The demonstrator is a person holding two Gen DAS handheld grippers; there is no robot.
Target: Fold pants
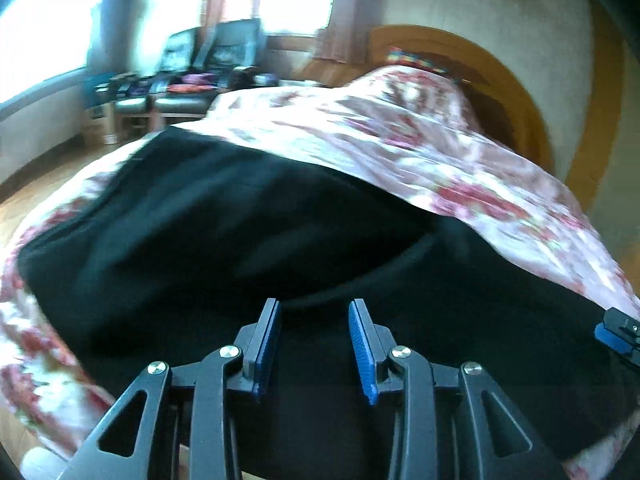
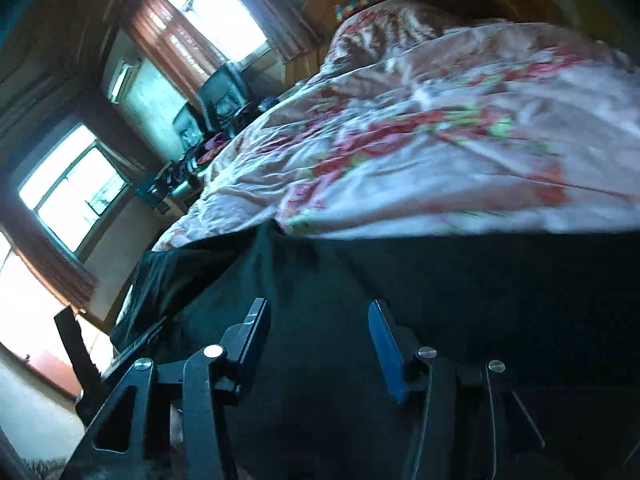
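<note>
- Left wrist view: left gripper [image 1: 314,314] low over the black pants [image 1: 208,232], jaws parted with nothing between the blue pads [image 1: 358,328]; likely poised to pinch an edge or crease for a fold.
- Pants spread broad and mostly flat across the near part of the floral bedspread [image 1: 420,148], presumably laid out there for a soft, wide folding surface.
- A curved seam or fold ridge across the cloth just ahead of the fingertips; fabric dark, matte, limp-looking, few details legible through the motion blur.
- At the far right edge, part of the right gripper [image 1: 618,330] low over the same cloth, well apart from the left, suggesting a two-point grasp in preparation.
- Right wrist view: right gripper [image 2: 318,320] also spread wide and empty, tilted, just above the pants [image 2: 440,300].
- Dark cloth bunched toward the left bed edge, smoother at right, against the bedspread [image 2: 440,140] beyond.
</note>
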